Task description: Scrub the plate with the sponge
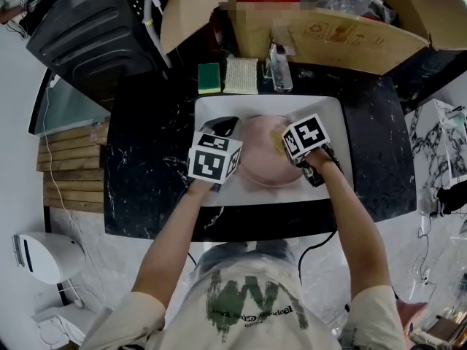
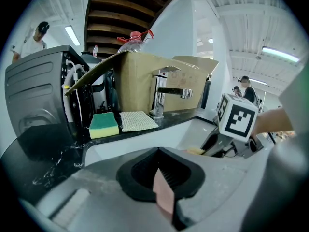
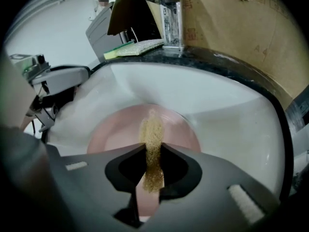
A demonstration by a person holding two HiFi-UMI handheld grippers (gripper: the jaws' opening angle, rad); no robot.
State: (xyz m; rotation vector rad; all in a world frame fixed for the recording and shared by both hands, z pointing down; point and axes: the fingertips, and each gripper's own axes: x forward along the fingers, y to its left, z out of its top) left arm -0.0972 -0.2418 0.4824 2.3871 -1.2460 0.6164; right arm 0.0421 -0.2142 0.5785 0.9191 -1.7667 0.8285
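Observation:
A pink plate [image 1: 264, 168] lies in the white sink [image 1: 332, 122]. My left gripper [image 1: 228, 131] is shut on the plate's left rim; in the left gripper view a thin pink edge of the plate [image 2: 164, 193] stands between the jaws. My right gripper [image 1: 283, 141] is shut on a thin yellow sponge [image 3: 152, 149], which hangs over the middle of the plate [image 3: 118, 134]. In the head view the sponge [image 1: 276, 133] shows only as a small yellow patch beside the marker cube. From the left gripper view, the right gripper [image 2: 212, 146] sits low in the sink.
A green and yellow sponge [image 1: 209, 78] and a white mesh cloth [image 1: 241, 75] lie on the black counter behind the sink. A chrome faucet [image 1: 279, 70] stands beside them. A cardboard box [image 1: 343, 35] rises behind, and a dark appliance [image 1: 95, 28] stands at the back left.

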